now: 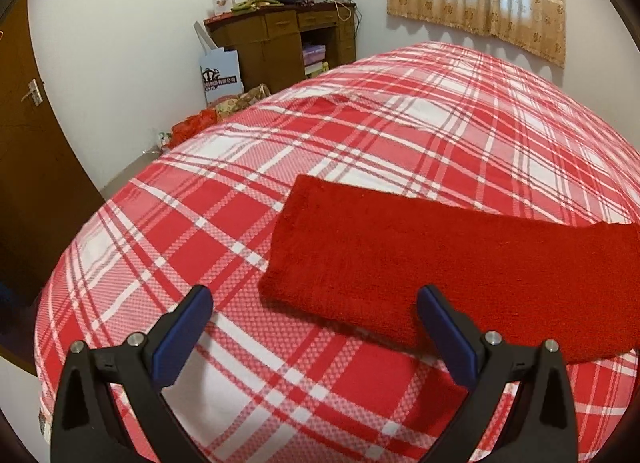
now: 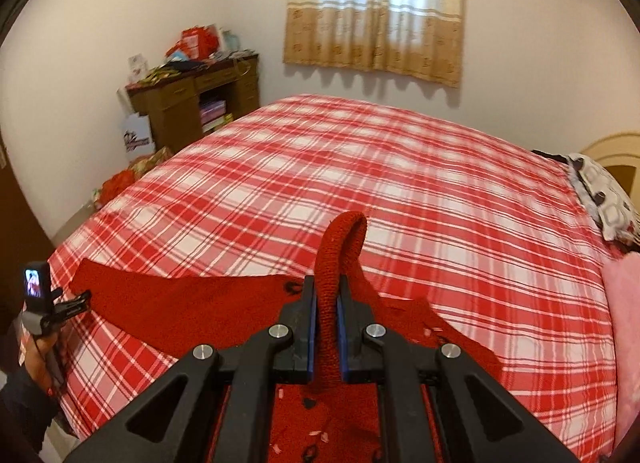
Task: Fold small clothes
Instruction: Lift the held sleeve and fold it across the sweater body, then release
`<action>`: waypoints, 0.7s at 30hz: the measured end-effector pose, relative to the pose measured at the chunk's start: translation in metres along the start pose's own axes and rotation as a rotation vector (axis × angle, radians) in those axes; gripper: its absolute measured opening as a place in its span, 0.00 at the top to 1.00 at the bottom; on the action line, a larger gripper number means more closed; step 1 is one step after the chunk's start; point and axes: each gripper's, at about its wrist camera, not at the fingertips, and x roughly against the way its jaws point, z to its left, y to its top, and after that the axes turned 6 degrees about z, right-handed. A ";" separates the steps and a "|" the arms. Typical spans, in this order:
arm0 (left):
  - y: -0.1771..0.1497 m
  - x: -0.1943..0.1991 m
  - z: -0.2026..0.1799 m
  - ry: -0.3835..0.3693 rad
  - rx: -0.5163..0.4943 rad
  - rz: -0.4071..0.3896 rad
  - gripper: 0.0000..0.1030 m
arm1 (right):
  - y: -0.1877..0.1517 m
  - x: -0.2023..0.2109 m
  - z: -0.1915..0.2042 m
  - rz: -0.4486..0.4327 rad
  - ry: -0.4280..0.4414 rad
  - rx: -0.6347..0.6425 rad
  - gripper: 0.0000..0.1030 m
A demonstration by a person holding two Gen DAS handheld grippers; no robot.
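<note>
**Q:** How do the two tongs stand?

**A:** The right tongs [image 2: 327,323] are clamped on a raised, looped fold of the red knitted garment [image 2: 180,303], which stands up between the blue pads [image 2: 311,327]. The left tongs [image 1: 314,303] are spread wide and hold nothing; the right-hand finger [image 1: 448,335] overlaps the near edge of the garment [image 1: 460,263], though contact cannot be judged.

**Q:** Where does the garment lie?

**A:** On the bed [image 2: 400,183], covered in a red-and-white plaid sheet [image 1: 240,203], toward its near side. In the left wrist view it appears as a flat, folded band; in the right wrist view it spreads leftward from the clamped fold.

**Q:** What surrounds the bed?

**A:** A brown wooden desk [image 2: 180,103] piled with items stands in the far corner, a curtain [image 2: 374,11] hangs on the far wall, and a patterned pillow [image 2: 608,199] lies at the right edge.
</note>
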 end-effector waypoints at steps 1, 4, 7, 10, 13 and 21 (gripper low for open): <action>-0.001 -0.002 0.001 -0.002 0.007 0.006 0.00 | 0.000 -0.005 0.004 0.009 0.009 0.004 0.92; -0.002 -0.006 0.003 -0.013 0.022 0.018 0.00 | -0.004 -0.026 0.021 0.040 0.039 0.018 0.92; -0.004 -0.008 0.002 -0.017 0.020 0.022 0.00 | -0.012 -0.046 0.040 0.064 0.074 0.017 0.92; -0.005 -0.010 0.002 -0.020 0.025 0.022 0.00 | -0.027 -0.070 0.066 0.086 0.096 0.025 0.92; -0.005 -0.010 0.002 -0.020 0.023 0.023 0.00 | -0.047 -0.096 0.093 0.129 0.124 0.041 0.92; -0.005 -0.012 0.002 -0.016 0.019 0.024 0.00 | -0.094 -0.142 0.127 0.241 0.132 0.116 0.92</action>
